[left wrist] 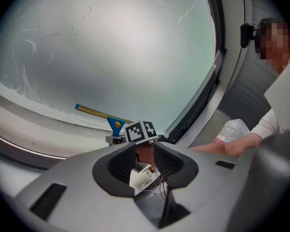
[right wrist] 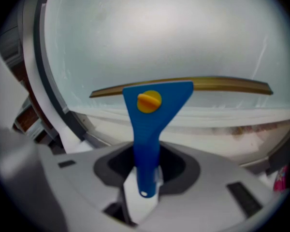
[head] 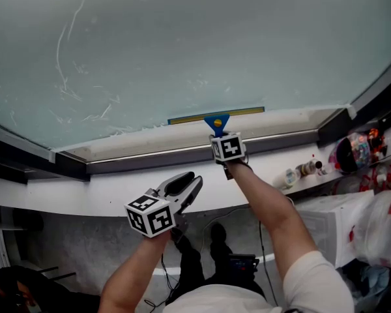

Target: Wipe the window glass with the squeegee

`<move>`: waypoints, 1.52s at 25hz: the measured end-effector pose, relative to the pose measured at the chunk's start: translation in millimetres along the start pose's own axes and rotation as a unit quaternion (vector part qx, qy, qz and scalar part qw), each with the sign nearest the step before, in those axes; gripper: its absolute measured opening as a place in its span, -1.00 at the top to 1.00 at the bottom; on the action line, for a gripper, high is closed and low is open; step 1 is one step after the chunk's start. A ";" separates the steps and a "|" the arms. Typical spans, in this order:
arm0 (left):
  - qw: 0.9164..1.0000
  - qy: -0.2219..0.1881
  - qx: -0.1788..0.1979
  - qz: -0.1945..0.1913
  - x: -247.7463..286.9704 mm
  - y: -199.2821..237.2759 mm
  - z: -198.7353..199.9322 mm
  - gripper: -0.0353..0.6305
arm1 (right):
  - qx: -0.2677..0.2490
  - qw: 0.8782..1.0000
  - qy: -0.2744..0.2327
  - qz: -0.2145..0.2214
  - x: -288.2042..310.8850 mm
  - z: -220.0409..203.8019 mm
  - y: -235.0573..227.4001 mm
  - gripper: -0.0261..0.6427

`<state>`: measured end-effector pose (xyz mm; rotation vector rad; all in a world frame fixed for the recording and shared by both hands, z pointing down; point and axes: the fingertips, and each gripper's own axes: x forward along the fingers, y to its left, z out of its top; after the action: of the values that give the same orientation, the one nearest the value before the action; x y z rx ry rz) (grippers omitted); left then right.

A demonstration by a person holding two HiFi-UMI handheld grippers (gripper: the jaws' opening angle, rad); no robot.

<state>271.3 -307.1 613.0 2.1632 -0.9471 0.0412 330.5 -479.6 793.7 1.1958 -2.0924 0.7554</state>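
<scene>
The window glass (head: 202, 38) fills the whole upper part of the head view, a pale, hazy pane bowed by the lens, with the light sill (head: 143, 147) running under it across the middle of the frame. The squeegee (head: 216, 117) sits low in the centre, its long brass-coloured blade lying level against the glass right at the pane's bottom edge, just above the sill, and its blue handle pointing down. The right gripper (right wrist: 146, 162) has that handle clamped between its jaws, which are closed tight on the blue shaft. The left gripper (left wrist: 145, 161) hangs lower and to the left, off the glass, its jaws apart with nothing between them. The glass directly above the blade looks even, so this pass seems to be at its end. White streaks (head: 68, 77) curl over the upper left of the pane, and a ragged pale line (head: 133, 130) follows the bottom edge left of the blade. The left part therefore appears unwiped, and a good share of the job looks left to do.
</scene>
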 end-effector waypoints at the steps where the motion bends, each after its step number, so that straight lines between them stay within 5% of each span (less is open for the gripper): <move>1: 1.000 0.000 -0.001 0.001 -0.1 1.7 -0.1 0.48 | 0.000 1.000 0.001 0.000 2.1 -1.0 0.4 0.47; 38: 0.999 0.016 -0.030 0.003 9.5 11.0 -35.5 0.48 | -0.050 0.997 0.053 -0.012 14.8 -73.4 -7.6 0.48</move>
<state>280.2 -294.5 648.2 2.0975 -0.9247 0.0501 347.4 -437.8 853.9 1.1020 -2.0015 0.6796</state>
